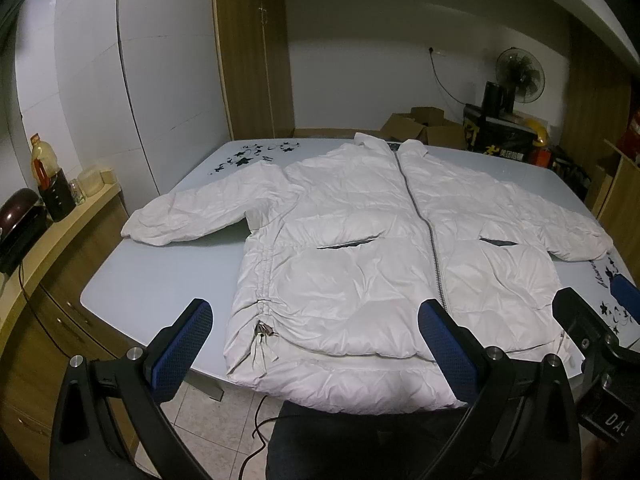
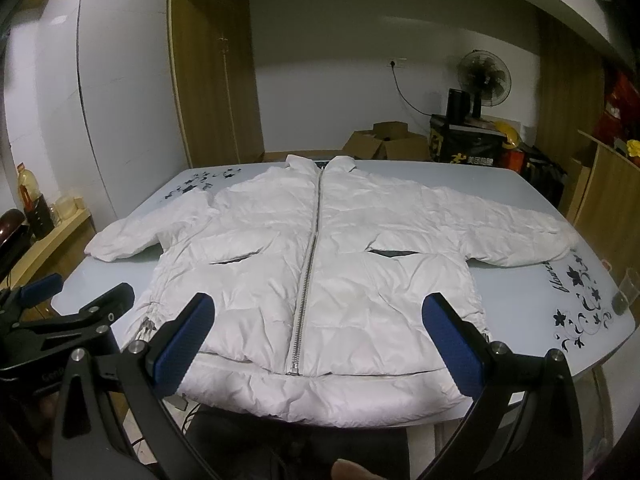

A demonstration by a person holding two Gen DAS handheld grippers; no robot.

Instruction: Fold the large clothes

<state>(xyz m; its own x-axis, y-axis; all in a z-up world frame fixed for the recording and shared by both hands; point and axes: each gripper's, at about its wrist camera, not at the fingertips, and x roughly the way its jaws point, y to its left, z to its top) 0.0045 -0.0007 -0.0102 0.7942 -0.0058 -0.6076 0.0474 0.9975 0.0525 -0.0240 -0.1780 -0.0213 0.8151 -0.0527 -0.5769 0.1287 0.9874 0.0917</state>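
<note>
A white puffer jacket (image 1: pixel 360 248) lies flat and zipped, front up, on a pale blue glass table (image 1: pixel 152 280), collar at the far side, both sleeves spread out. Its hem hangs over the near edge. It also shows in the right wrist view (image 2: pixel 320 260). My left gripper (image 1: pixel 316 316) is open and empty, held above the hem's left half. My right gripper (image 2: pixel 318 312) is open and empty, above the hem around the zipper's bottom end (image 2: pixel 294 368). The right gripper also shows at the right edge of the left wrist view (image 1: pixel 592 320).
A wooden counter (image 1: pixel 60 232) with bottles (image 1: pixel 48 176) stands left of the table. Cardboard boxes (image 1: pixel 420 124), a black box and a fan (image 1: pixel 520 72) stand behind it. A glass (image 2: pixel 624 292) sits at the table's right edge. A cable (image 1: pixel 260 432) lies on the floor.
</note>
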